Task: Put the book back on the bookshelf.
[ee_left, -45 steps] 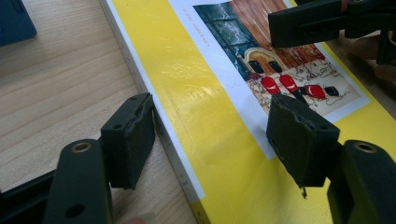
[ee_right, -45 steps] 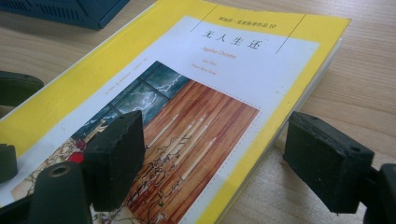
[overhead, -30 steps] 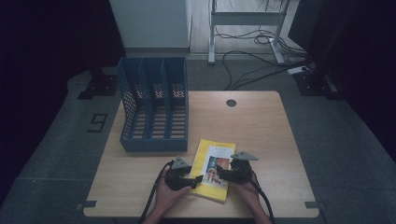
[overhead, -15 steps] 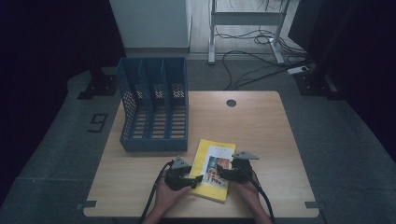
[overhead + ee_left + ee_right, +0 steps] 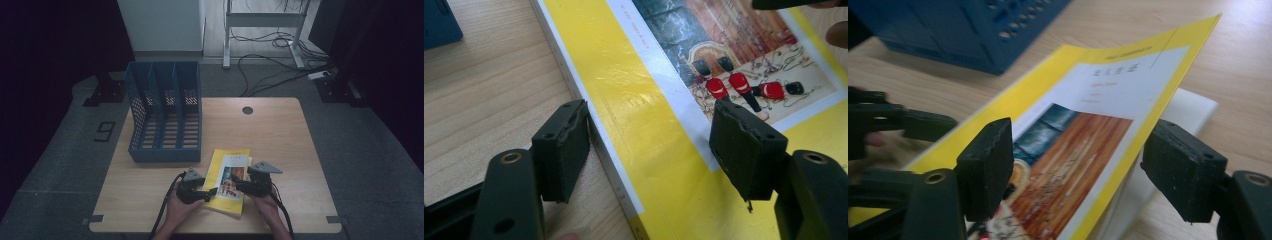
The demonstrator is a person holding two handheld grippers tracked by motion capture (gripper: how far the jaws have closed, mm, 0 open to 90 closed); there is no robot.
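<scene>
I see a yellow book (image 5: 231, 181), picture cover lifting; left claw (image 5: 207, 192) spread astride its spine, right claw (image 5: 239, 186) closing, still spread around the cover.

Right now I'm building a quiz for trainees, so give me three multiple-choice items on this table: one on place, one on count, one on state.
1. Where does the yellow book lie?
A. Inside the blue file rack
B. On the table in front of the rack
C. On the floor

2. How many slots has the blue file rack?
A. Two
B. Three
C. Five

3. How is the book's front cover?
A. Flat
B. Torn off
C. Lifted at its free edge

B: high view shows it on the wood. B: two dividers, three slots. C: right gripper view shows white pages beneath the raised cover.
</scene>
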